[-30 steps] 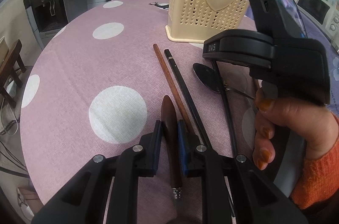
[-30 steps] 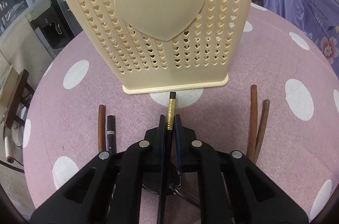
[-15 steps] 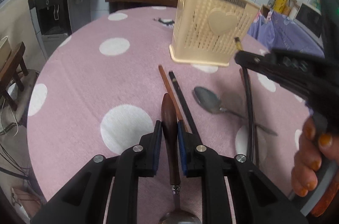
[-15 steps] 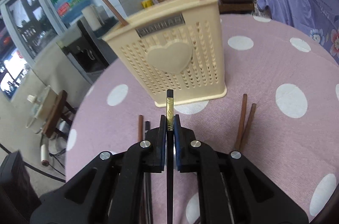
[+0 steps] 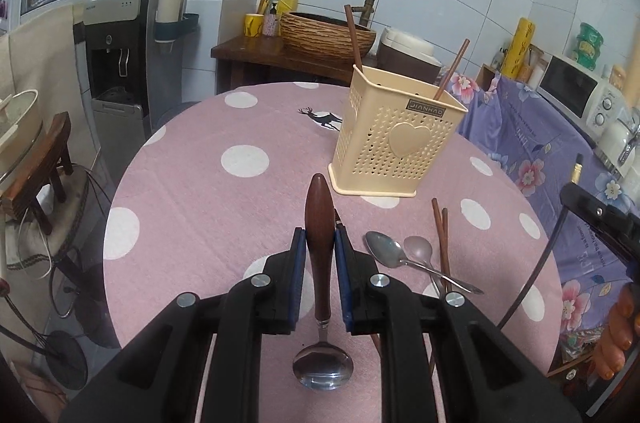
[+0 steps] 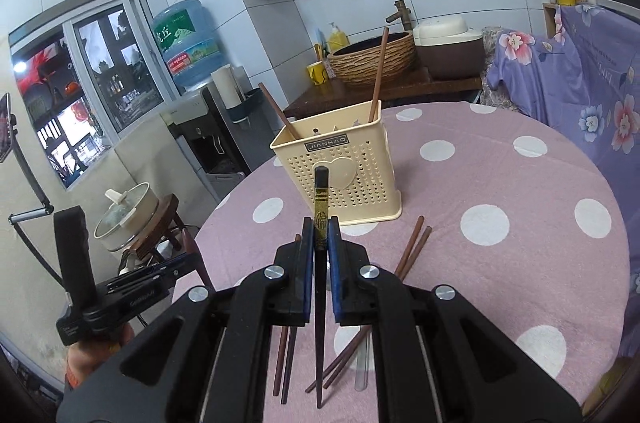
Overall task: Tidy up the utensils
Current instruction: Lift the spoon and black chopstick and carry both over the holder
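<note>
Currently the left gripper (image 5: 320,255) has its jaws closed on a spoon (image 5: 319,243) by its smooth wooden handle, bowl hanging behind; the right gripper (image 6: 320,247) pinches a thin, stiff, slippery black chopstick (image 6: 321,199) near its top. Both are light and held above the bench (image 5: 200,191), short of the basket (image 5: 396,139).

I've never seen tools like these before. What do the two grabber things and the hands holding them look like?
Both the left gripper and the right gripper are matte black plastic, with angular fingers, silver round bolts and blue pads. The left gripper's body carries small white lettering. The right hand shows orange-painted nails.
</note>
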`<action>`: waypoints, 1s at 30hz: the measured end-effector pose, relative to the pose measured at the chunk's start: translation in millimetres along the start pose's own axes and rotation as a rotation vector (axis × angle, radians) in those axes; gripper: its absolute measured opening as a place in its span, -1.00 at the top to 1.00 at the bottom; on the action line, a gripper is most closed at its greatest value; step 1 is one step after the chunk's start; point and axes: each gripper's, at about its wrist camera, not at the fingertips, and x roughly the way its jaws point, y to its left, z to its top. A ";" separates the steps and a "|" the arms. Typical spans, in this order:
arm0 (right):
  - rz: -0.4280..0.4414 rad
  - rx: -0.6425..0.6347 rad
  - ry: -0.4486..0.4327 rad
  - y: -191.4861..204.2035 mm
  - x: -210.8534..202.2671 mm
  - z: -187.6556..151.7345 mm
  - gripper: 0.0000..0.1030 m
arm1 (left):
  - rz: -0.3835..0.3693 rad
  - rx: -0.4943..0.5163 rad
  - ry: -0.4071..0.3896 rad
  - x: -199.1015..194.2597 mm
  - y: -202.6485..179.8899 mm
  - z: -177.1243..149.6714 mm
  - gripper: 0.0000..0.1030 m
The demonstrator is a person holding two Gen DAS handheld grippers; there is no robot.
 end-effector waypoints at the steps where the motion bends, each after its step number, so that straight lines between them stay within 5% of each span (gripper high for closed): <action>1: 0.000 0.001 -0.002 -1.1 -2.5 -0.2 0.85 | -0.001 0.002 -0.004 -1.1 -0.3 -0.1 0.70; 30: 0.062 -0.093 -0.031 27.2 -8.7 37.7 0.85 | -0.056 0.037 -0.126 -22.9 0.8 46.4 0.70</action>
